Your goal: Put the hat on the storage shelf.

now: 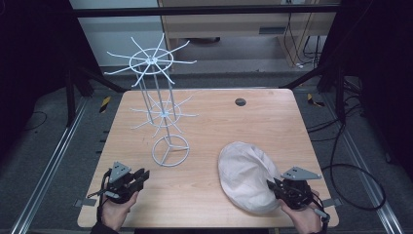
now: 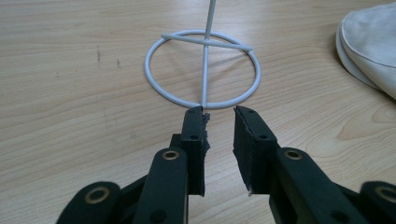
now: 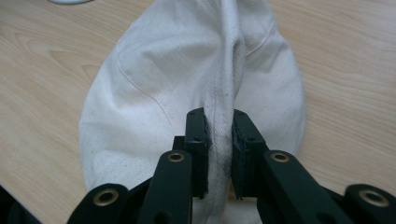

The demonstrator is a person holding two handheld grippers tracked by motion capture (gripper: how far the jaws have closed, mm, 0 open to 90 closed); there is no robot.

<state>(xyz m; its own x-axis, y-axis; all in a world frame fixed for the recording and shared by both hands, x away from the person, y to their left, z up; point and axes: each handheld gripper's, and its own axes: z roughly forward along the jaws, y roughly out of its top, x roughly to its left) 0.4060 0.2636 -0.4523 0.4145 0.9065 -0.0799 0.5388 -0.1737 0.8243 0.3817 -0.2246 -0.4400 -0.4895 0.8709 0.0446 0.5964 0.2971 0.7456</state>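
A cream cloth cap (image 1: 246, 175) lies on the wooden table (image 1: 219, 122) at the front right. My right gripper (image 1: 272, 185) is at its near right edge. In the right gripper view the pads pinch a raised fold of the cap (image 3: 187, 70), so the right gripper (image 3: 219, 126) is shut on it. A white wire hanging rack (image 1: 156, 87) stands left of centre on a ring base (image 1: 170, 150). My left gripper (image 1: 143, 176) rests low at the front left, pointing at that ring base (image 2: 203, 70). The left gripper (image 2: 219, 112) is open with nothing between its jaws.
A dark round grommet (image 1: 240, 102) sits in the tabletop at the back right. The rack's wire arms (image 1: 168, 63) spread wide above the back left of the table. Black frame struts and floor cables (image 1: 350, 170) surround the table.
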